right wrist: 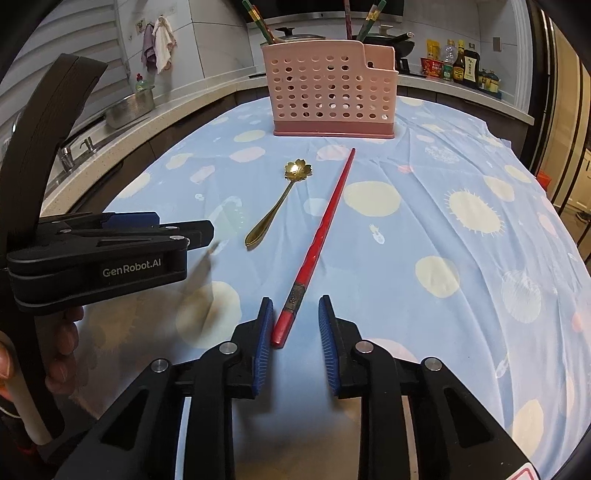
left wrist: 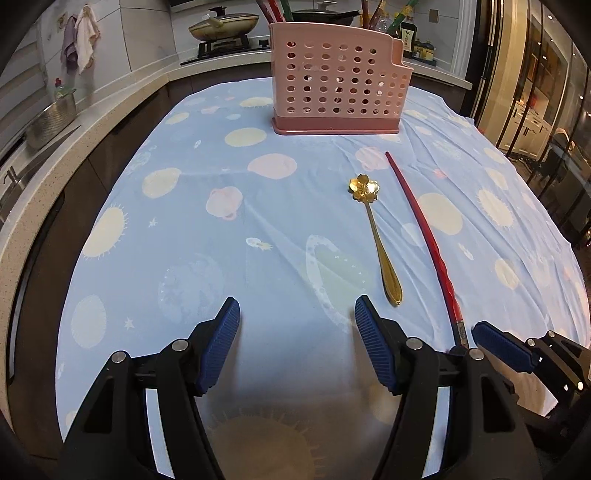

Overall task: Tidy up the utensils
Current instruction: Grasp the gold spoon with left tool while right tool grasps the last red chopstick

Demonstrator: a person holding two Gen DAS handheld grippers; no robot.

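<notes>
"genrobot.ai" in white letters on left gripper [right wrist: 110, 236] black body.

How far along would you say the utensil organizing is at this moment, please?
Done: several chopsticks already stand in the pink holder. In hand: nothing yet; the open right gripper brackets the red chopstick's near end. Left: that chopstick and the gold spoon lie on the tablecloth; the left gripper is open and empty.

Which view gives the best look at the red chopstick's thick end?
The right wrist view: the red chopstick lies whole, its thick end between the open jaws. In the left wrist view that end is hidden behind the left gripper.
</notes>
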